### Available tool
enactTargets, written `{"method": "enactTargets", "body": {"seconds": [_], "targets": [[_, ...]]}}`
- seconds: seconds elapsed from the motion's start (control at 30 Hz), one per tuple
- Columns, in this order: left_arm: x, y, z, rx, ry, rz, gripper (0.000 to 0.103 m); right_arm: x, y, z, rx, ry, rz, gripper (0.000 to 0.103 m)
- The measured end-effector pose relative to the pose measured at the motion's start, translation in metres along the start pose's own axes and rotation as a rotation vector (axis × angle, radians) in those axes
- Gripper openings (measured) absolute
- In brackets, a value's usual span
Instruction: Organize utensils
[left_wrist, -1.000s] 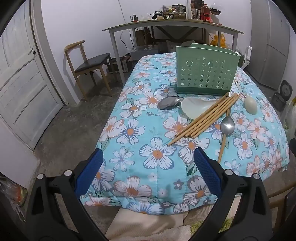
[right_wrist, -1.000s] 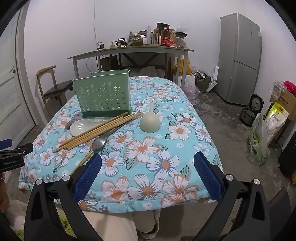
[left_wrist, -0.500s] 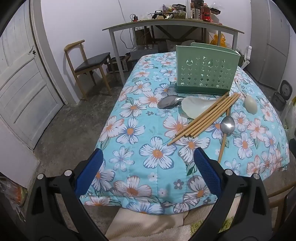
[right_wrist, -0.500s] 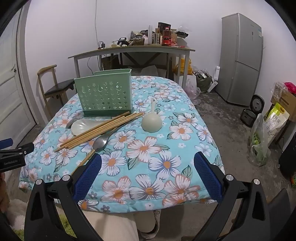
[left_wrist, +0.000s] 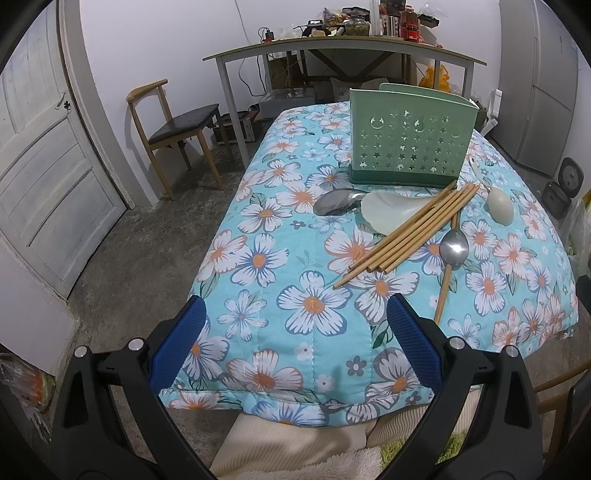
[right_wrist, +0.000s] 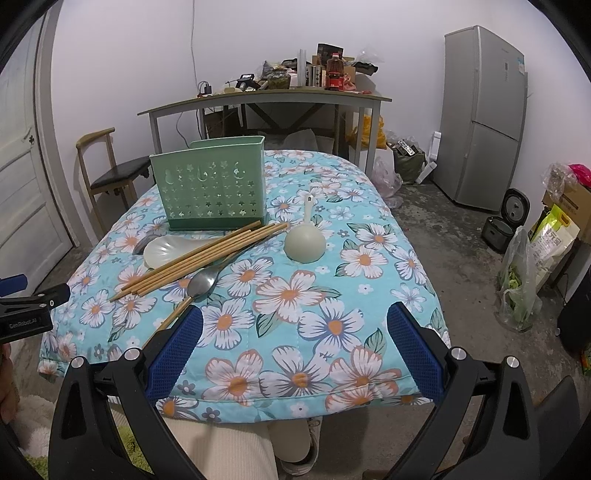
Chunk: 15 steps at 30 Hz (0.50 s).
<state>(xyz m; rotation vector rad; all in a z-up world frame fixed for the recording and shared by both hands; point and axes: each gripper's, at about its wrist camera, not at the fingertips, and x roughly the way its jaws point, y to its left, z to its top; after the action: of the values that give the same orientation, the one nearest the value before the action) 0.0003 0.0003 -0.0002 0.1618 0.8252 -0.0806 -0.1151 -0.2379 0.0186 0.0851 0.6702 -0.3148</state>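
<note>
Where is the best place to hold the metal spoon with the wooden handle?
Probably the wooden handle of the spoon, from above: it lies flat, free and pointing to the near edge, while chopsticks lie against the bowl end.

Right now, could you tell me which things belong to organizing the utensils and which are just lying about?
For the job: green holder, chopsticks, wooden-handled spoon, white spoon, ladle, dark spoon.
Lying about: chair, fridge, rice cooker, cluttered desk.
</note>
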Motion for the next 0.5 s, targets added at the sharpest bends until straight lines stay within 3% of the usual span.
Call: {"method": "enactTargets", "body": {"seconds": [0.5], "targets": [[-0.0014, -0.0019, -0.0071, 0.000, 0.004, -0.002, 0.095, 0.0024, 0.0060, -0.0025, -0.008, -0.002, 0.010, 0.097]]}}
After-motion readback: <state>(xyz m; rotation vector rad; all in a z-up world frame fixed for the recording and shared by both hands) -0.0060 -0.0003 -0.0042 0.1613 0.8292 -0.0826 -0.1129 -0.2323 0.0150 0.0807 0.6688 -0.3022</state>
